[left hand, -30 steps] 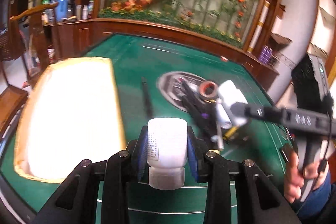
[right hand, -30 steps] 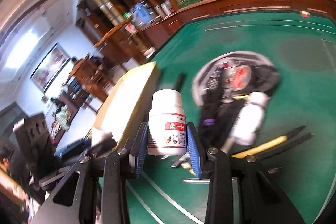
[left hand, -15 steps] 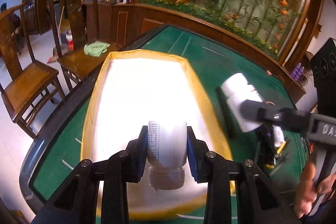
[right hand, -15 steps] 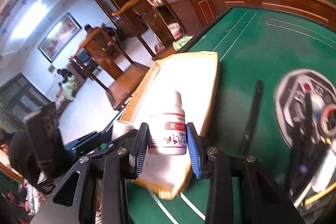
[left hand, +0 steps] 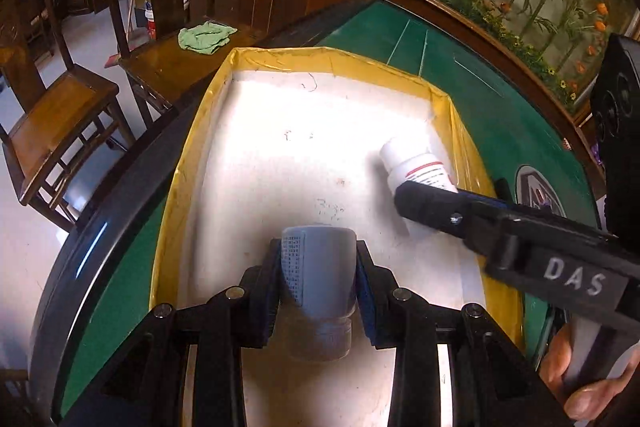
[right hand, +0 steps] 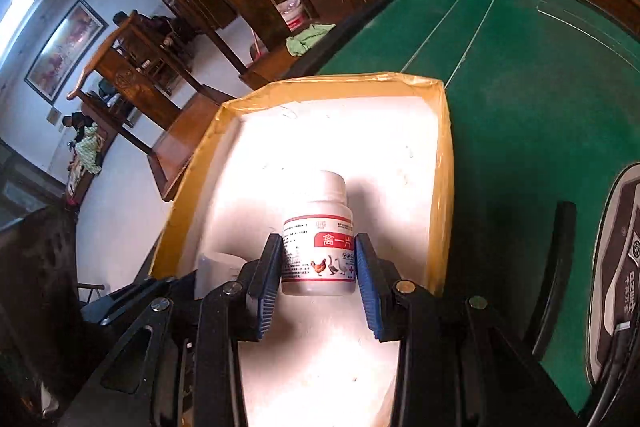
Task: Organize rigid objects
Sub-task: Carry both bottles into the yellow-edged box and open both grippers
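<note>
My left gripper is clamped on a plain white bottle, held cap toward the camera, and my right gripper is clamped on a labelled white bottle held cap away from the camera. Both hang over the yellow-rimmed tray that sits on the green table.

As I judge it, the step in hand is setting both bottles down inside the tray. To do it well I would lower each one until its body meets the white floor before I let the jaws part, so neither drops or rolls. I would keep the two well apart from each other, and keep the labelled bottle off the right-hand wall, which it is near in the left wrist view. Both grippers point steeply down, so the bottles will likely land tilted; easing the wrists flatter first should help. The right tool crosses in front of my left camera, so I would part the hands before releasing.

The tray is a shallow box, white inside, its rim wrapped in yellow tape, and bare but for faint scuffs. The labelled bottle is a squat white jar with a red band, red characters and small poultry pictures. The plain bottle shows only a block of fine print on its side and a ribbed cap.
</note>
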{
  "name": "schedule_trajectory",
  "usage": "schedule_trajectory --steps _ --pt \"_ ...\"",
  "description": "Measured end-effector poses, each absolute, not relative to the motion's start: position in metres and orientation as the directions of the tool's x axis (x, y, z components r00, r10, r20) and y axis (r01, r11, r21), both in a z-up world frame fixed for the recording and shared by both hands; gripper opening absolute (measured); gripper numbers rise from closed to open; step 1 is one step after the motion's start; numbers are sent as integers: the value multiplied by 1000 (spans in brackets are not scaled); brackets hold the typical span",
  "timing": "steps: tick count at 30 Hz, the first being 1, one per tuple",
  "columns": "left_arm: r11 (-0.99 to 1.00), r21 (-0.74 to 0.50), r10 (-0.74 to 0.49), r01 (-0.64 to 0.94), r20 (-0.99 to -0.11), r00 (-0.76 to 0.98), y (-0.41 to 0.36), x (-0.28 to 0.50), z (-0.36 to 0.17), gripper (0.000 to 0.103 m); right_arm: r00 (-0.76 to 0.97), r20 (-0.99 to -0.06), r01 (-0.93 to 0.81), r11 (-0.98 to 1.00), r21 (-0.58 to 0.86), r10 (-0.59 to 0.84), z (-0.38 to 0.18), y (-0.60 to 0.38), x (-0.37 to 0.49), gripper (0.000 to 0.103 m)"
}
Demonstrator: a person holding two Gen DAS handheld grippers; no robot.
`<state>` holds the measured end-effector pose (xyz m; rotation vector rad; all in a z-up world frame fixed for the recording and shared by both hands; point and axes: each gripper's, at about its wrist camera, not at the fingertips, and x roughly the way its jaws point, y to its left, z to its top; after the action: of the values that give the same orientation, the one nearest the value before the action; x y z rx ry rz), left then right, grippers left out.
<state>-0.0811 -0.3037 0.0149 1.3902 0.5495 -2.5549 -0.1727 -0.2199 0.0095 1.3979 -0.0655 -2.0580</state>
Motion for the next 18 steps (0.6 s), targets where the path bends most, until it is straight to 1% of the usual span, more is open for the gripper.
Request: schedule_trajectory --steps 4,7,8,9,10,15,16,17,18 --pt "-904 -264 37 336 -831 -556 -308 -80 15 36 -241 -818 484 -796 365 -522 12 -225 -176 35" --pt "-893 -315 77 323 -812 -578 -306 -79 17 45 -248 -816 492 -793 359 -523 15 -227 -176 36" --pt "-890 -326 88 318 -808 -583 -304 -78 19 50 -246 -814 491 -792 364 -527 15 -225 -176 37" --pt "-890 -337 101 308 -803 -588 -302 -78 21 53 -240 -808 490 -785 378 -539 16 -223 -175 38" --pt "-891 -337 99 305 -799 -593 -300 -76 23 55 -237 -804 490 -781 387 -546 16 -222 -175 40" --pt "-909 -305 54 283 -761 -646 -287 -57 47 55 -256 -775 497 -766 407 -578 30 -206 -159 40" --pt "-912 -302 48 278 -751 -659 -284 -52 51 57 -257 -767 497 -762 416 -587 33 -200 -156 40" --pt "-913 -300 42 276 -743 -668 -281 -48 55 61 -266 -755 495 -757 428 -600 37 -193 -150 40" --pt "-916 -296 35 272 -732 -680 -276 -43 59 62 -273 -747 495 -754 431 -606 40 -188 -145 40"
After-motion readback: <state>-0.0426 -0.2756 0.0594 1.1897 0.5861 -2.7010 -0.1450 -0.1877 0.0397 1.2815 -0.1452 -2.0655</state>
